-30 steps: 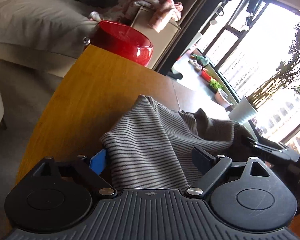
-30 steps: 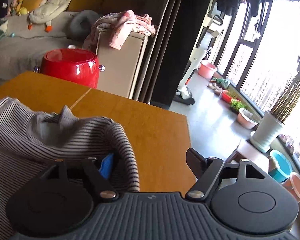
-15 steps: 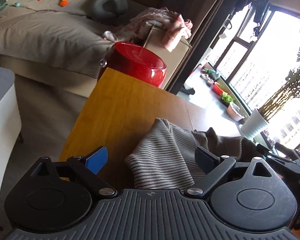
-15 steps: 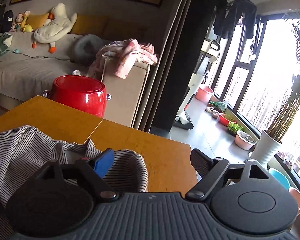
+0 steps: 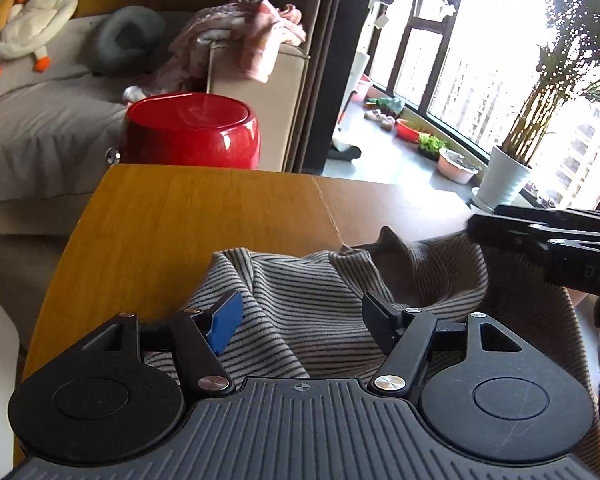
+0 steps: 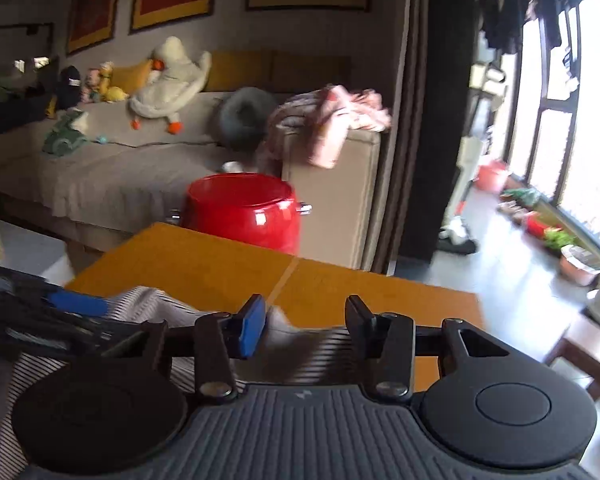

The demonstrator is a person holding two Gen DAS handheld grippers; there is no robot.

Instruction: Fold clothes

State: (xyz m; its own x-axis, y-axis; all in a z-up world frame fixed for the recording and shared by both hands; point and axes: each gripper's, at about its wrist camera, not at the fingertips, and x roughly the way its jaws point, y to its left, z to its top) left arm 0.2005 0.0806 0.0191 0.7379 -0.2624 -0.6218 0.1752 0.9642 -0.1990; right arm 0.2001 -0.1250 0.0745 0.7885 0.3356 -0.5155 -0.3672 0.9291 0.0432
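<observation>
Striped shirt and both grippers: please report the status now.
Left gripper closing, striped shirt between its fingers, not clamped. Right gripper closing over a shirt edge. Shirt bunched on the wooden table. Nothing in the way.

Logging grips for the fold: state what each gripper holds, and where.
Nothing is clamped yet. Both the left gripper and right gripper are closing with the striped garment bunched between their jaws.

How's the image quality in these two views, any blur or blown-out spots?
Left wrist view: mostly sharp, though the window is blown out white, and the striped shirt smears near the right gripper. Right wrist view: soft motion blur throughout, worst on the shirt, with glare at the window on the right.
</observation>
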